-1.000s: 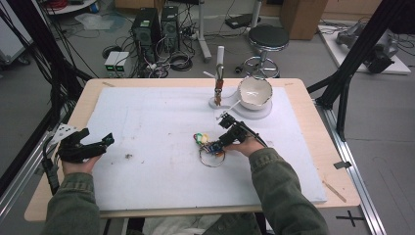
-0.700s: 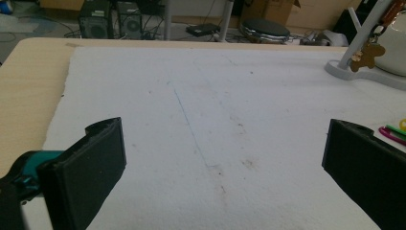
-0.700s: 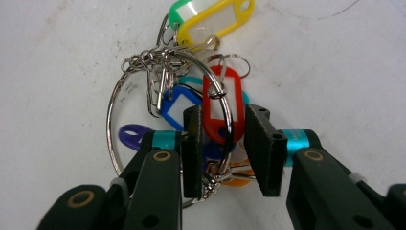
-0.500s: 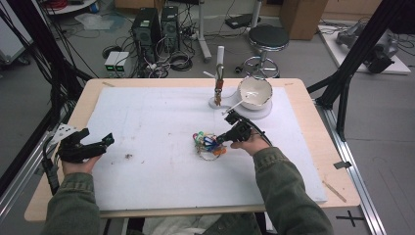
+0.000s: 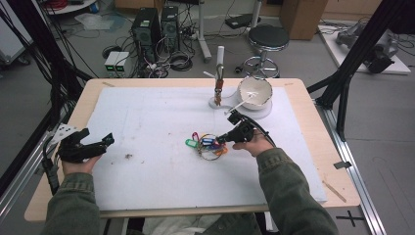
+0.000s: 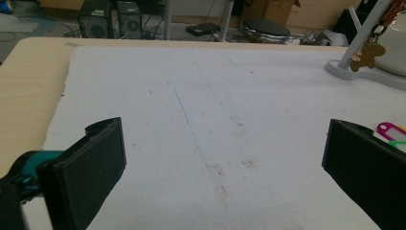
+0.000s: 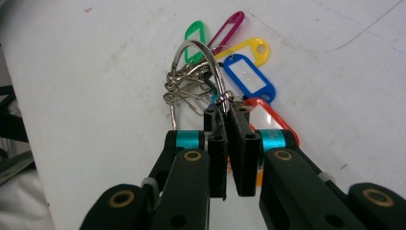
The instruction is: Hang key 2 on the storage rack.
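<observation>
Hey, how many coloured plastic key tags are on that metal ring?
5 visible: green tag and purple tag farthest, yellow tag, blue tag, red tag nearest the right gripper; others may be hidden.

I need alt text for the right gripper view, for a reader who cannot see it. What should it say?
The right gripper has its two black jaws shut on a large metal key ring. Colourful plastic key tags in green, purple, yellow, blue and red fan out from the ring on a white mat.
</observation>
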